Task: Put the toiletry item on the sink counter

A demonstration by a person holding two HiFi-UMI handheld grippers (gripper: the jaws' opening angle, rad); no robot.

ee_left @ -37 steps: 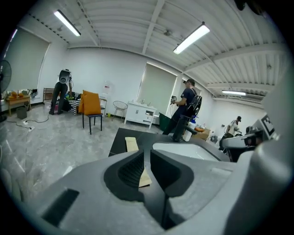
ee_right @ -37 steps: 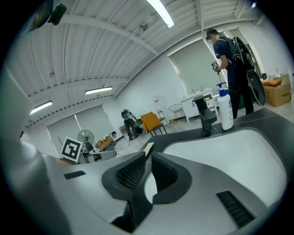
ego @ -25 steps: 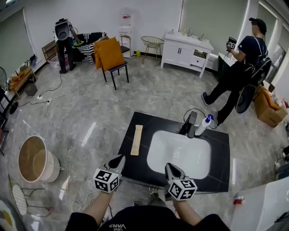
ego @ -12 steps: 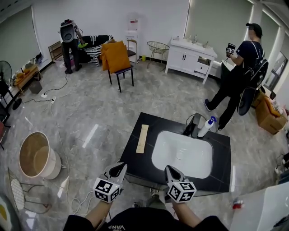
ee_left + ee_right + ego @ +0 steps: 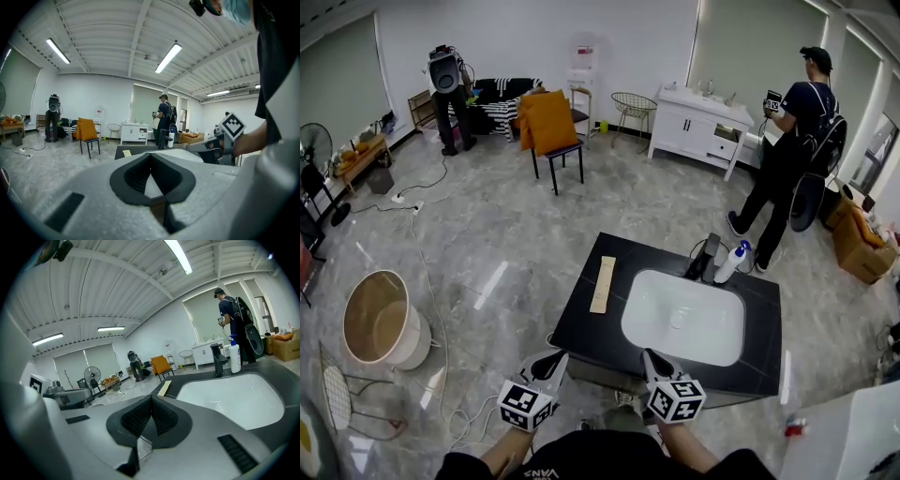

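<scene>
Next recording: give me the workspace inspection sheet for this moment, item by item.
Surface: black counter with a white basin sunk in it.
Job's things: white bottle upright beside the faucet; beige strip flat left of the basin.
Clutter: nothing seen.
Grippers: left gripper and right gripper shut, empty, by the counter's near edge.
Cables: loose cables on the floor at left.
Surroundings: person standing beyond the counter, orange chair, white cabinet, round tub.
</scene>
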